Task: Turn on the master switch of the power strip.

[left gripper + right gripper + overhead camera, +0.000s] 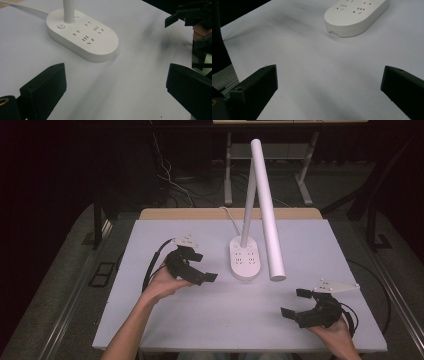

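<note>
High view: pale grey table (pixel 200 320), lamp base (pixel 245 257) central, dark room.

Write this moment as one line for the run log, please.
left gripper: open, empty | right gripper: open, empty | white oval-based desk lamp: untouched

This looks like a lab or test room set up for recording, not a home. A plain white table (pixel 310 245) stands alone on a grey floor mat (pixel 75 270), with dark surroundings on all sides. Loose cables (pixel 170 180) run across the floor behind it, and the metal legs of another table (pixel 305 185) show at the back. On the table stands only a white desk lamp (pixel 265 205) whose base carries power sockets.
</note>
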Motion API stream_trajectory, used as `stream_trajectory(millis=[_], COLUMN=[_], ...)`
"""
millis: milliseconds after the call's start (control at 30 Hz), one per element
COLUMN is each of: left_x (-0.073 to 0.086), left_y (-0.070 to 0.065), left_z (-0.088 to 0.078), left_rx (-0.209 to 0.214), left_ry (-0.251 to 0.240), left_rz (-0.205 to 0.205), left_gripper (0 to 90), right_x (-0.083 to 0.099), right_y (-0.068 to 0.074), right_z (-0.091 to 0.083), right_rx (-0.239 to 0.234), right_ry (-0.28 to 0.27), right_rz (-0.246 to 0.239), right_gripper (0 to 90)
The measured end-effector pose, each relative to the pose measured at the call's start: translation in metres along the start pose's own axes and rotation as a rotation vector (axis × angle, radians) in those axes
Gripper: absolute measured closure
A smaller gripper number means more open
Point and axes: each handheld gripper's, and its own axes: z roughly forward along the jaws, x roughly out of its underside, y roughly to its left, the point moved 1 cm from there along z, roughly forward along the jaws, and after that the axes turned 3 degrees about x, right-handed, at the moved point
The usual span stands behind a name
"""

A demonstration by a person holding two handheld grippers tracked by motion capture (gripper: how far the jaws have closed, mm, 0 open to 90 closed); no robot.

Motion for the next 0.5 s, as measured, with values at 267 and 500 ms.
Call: stream_trajectory(millis=[267,500], left_x=[-0.012,-0.021], left_y=[0.003,0.007], left_z=[0.008,0.015], left_rx=[0.004,0.011], left_ry=[0.011,0.023], left_rz=[0.013,0.028], left_gripper=[1.8,1.9], right_x=[0.0,0.0], right_y=[-0.001,-0.001], right_z=[0.0,0.0], right_rx=[0.003,0.003], right_ry=[-0.004,-0.004], right_rz=[-0.007,-0.006], right_gripper=[0.3,0.3])
